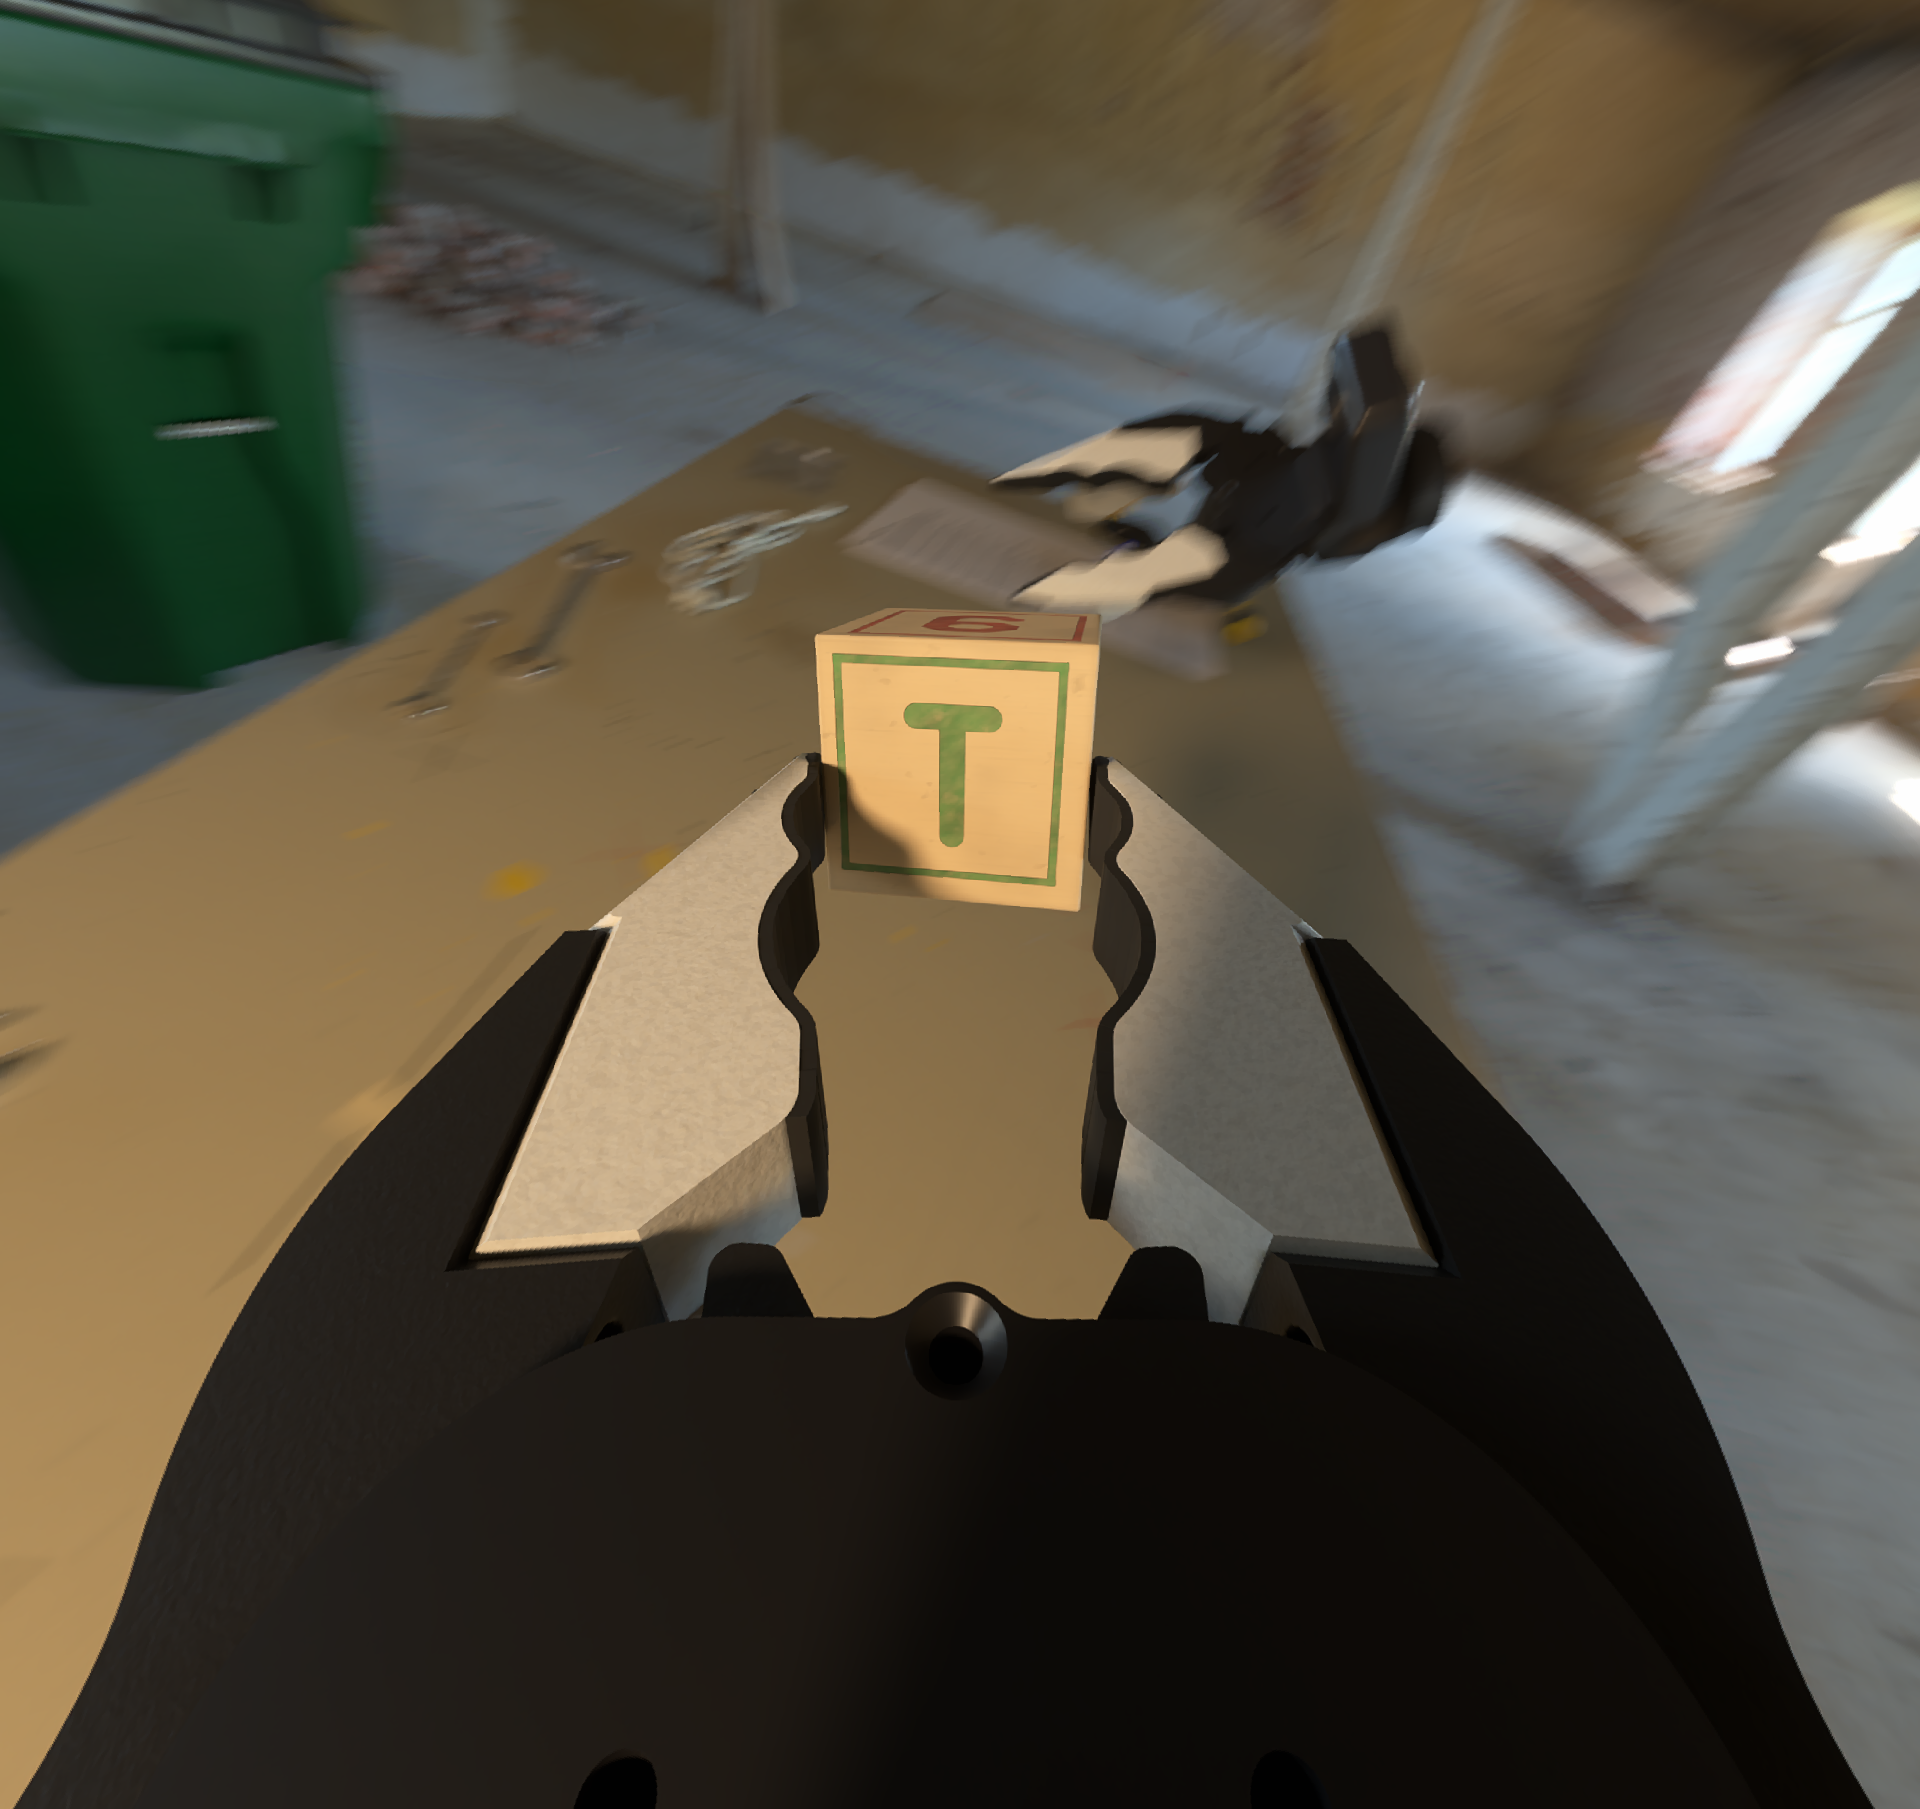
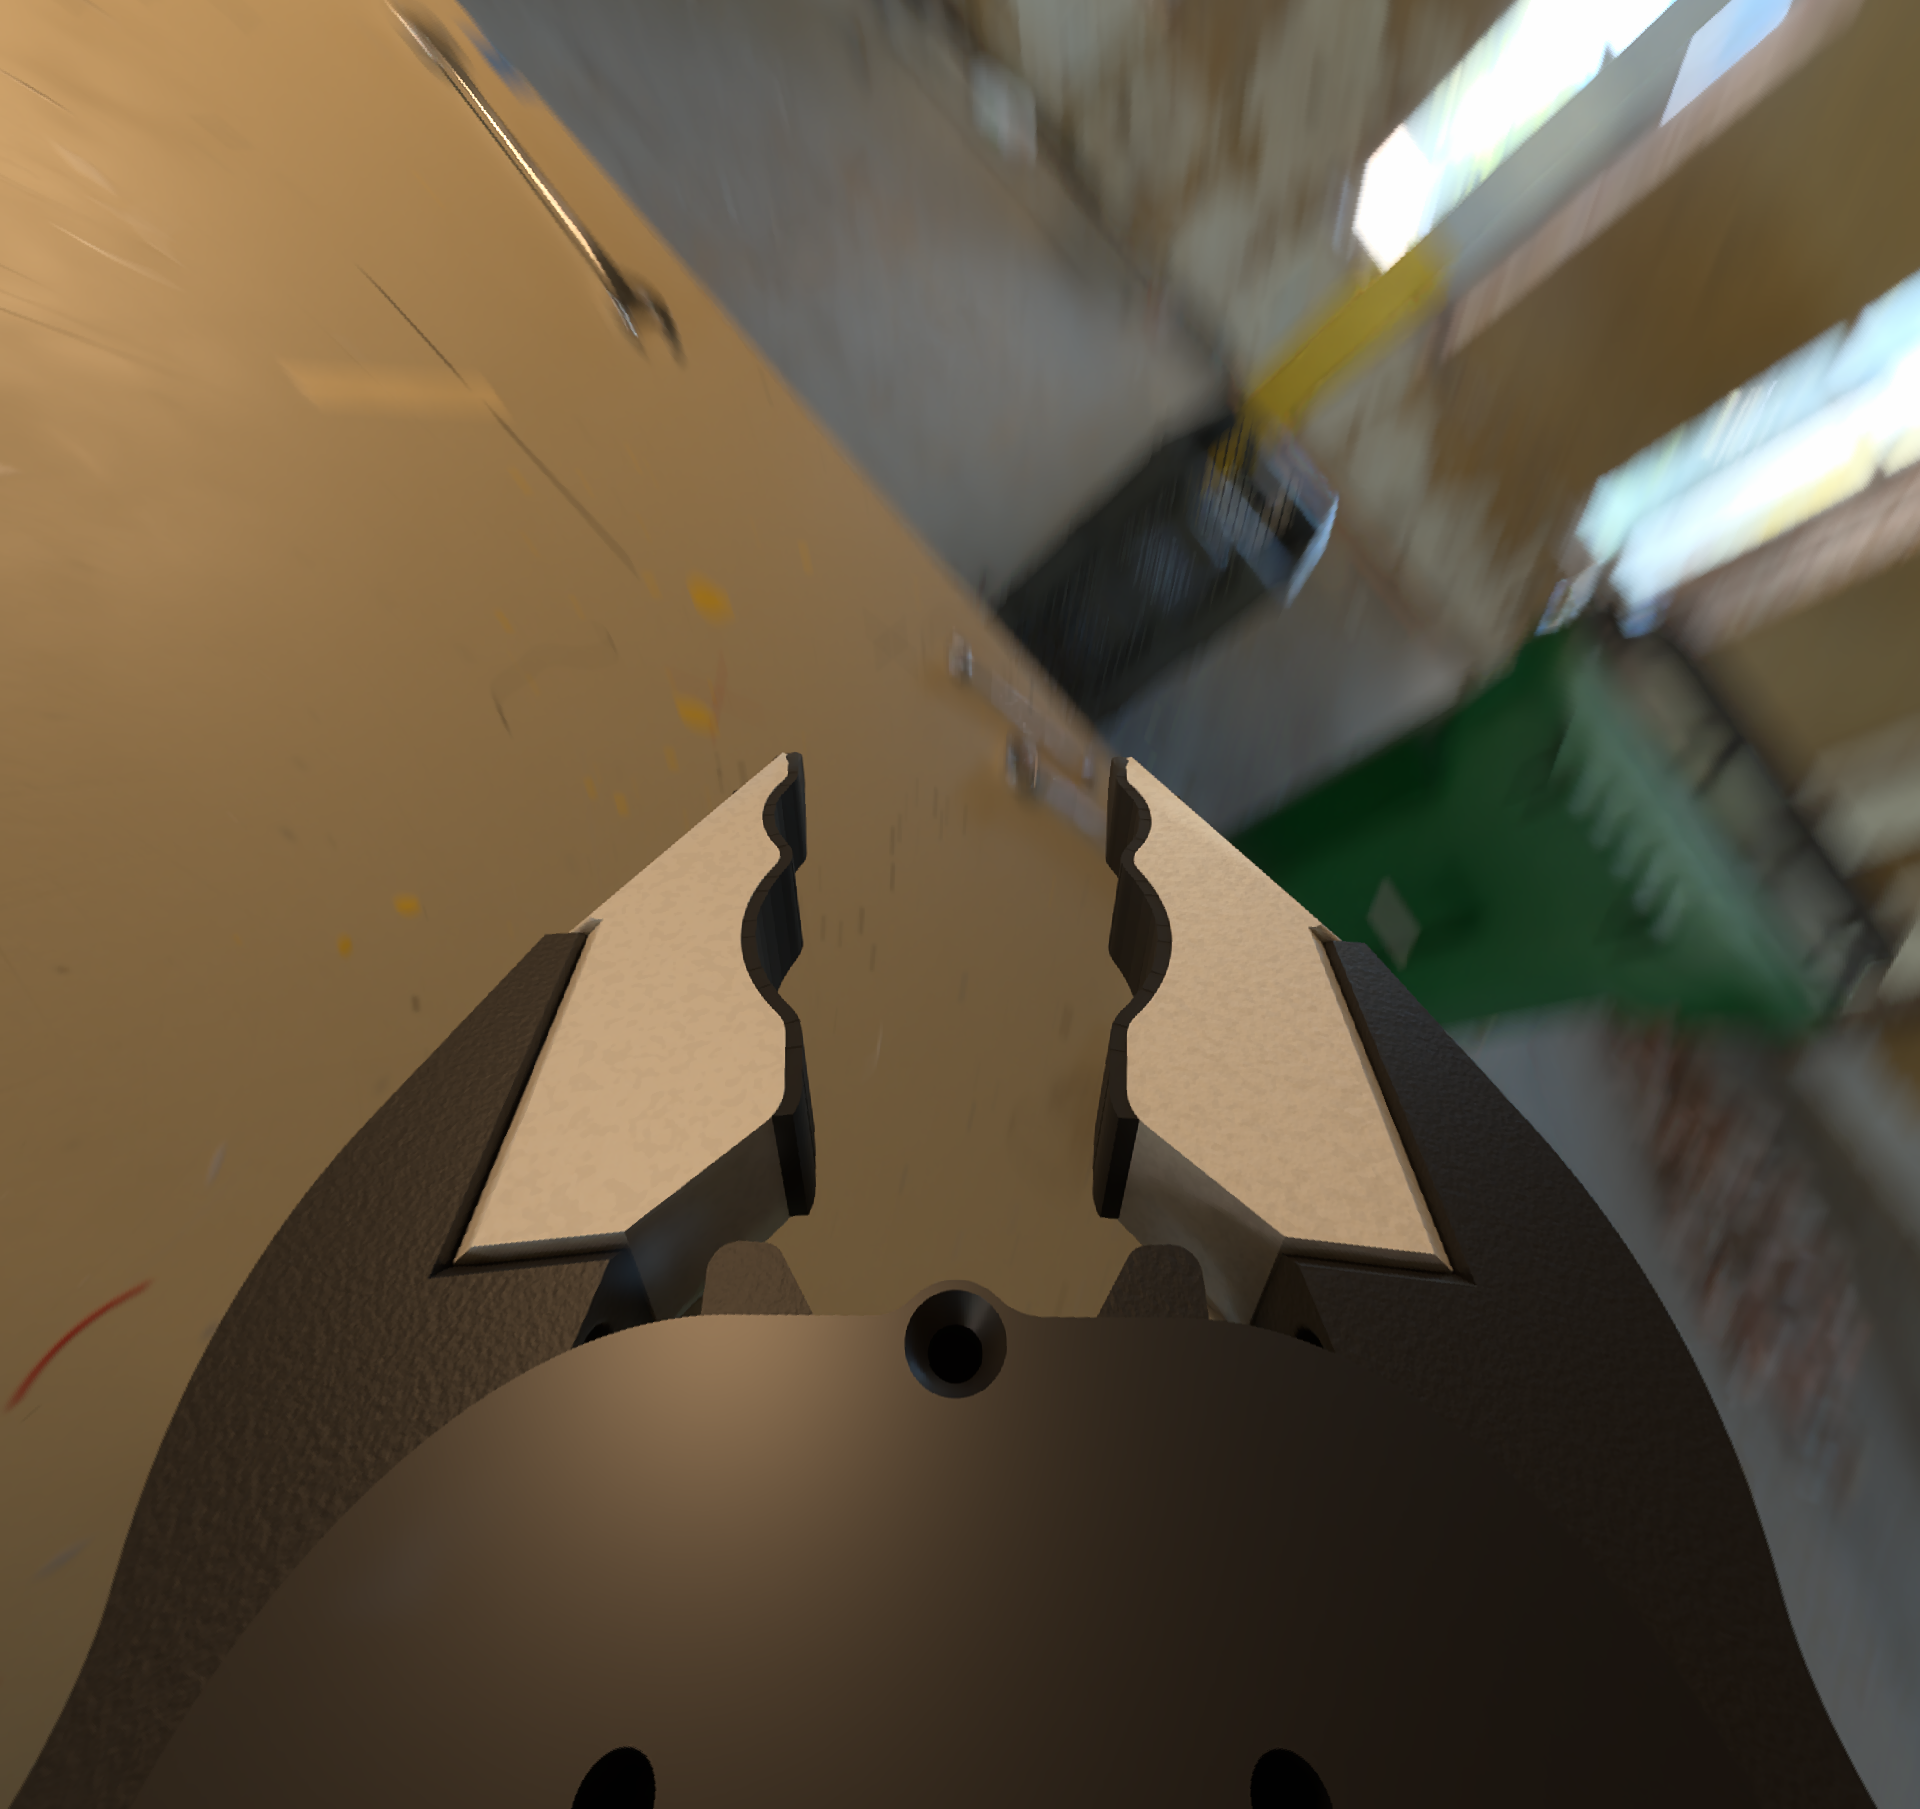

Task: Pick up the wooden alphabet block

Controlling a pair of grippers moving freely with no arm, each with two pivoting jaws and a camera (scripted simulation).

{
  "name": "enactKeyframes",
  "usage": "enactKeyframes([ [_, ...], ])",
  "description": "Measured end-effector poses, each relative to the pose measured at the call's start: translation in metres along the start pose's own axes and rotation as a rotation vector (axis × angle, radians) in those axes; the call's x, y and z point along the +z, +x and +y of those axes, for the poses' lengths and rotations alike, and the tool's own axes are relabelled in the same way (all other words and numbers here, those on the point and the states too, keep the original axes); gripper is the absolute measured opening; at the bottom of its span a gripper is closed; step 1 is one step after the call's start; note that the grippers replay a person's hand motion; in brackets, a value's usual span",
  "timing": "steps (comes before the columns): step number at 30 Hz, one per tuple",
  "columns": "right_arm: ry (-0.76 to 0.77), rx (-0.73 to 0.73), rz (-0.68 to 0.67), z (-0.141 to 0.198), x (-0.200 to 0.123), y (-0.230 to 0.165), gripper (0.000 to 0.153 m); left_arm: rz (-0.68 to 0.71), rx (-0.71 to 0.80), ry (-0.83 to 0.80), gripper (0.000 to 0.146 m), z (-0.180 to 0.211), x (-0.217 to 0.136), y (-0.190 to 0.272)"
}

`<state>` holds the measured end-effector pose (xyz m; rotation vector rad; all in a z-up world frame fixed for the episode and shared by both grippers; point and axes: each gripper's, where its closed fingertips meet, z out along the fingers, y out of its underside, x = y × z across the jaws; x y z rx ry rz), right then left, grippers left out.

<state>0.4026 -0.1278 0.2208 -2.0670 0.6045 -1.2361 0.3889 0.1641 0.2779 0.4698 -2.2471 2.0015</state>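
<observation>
The wooden alphabet block [image 1: 956, 783] is a pale cube with a green framed letter on the face towards me and red print on top. My left gripper [image 1: 956, 772] is shut on it, the fingertips pressing its left and right sides. The block looks sharp while the tan tabletop [image 1: 260, 928] behind it is blurred. My right gripper [image 2: 956, 772] is open and empty over the tabletop [image 2: 260, 616]. It also shows, blurred, in the left wrist view [image 1: 1195, 523] beyond the block to the right.
Wrenches [image 1: 551, 616], a chain [image 1: 738, 544] and a flat sheet [image 1: 956, 533] lie on the table beyond the block. A green bin [image 1: 177, 325] stands at the left and a white ladder [image 1: 1766, 564] at the right. A wrench [image 2: 540, 190] lies near the table edge.
</observation>
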Motion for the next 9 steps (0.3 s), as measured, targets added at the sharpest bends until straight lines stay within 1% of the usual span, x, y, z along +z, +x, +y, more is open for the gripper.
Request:
enactKeyframes([
  [2, 0.251, -0.19, 0.0, -0.047, -0.017, -0.035, 0.059, 0.175, -0.081, 0.055, 0.051, -0.007, 0.02, 0.027],
  [4, 0.424, -0.309, -0.004, -0.079, -0.032, -0.07, 0.06, 0.3, -0.144, 0.041, 0.051, -0.003, 0.043, 0.046],
  [7, 0.554, -0.373, -0.039, -0.105, -0.048, -0.108, 0.064, 0.429, -0.213, -0.01, 0.051, 0.009, 0.077, 0.068],
  [9, 0.617, -0.388, -0.023, -0.115, -0.057, -0.118, 0.068, 0.497, -0.255, -0.042, 0.051, 0.017, 0.093, 0.081],
])
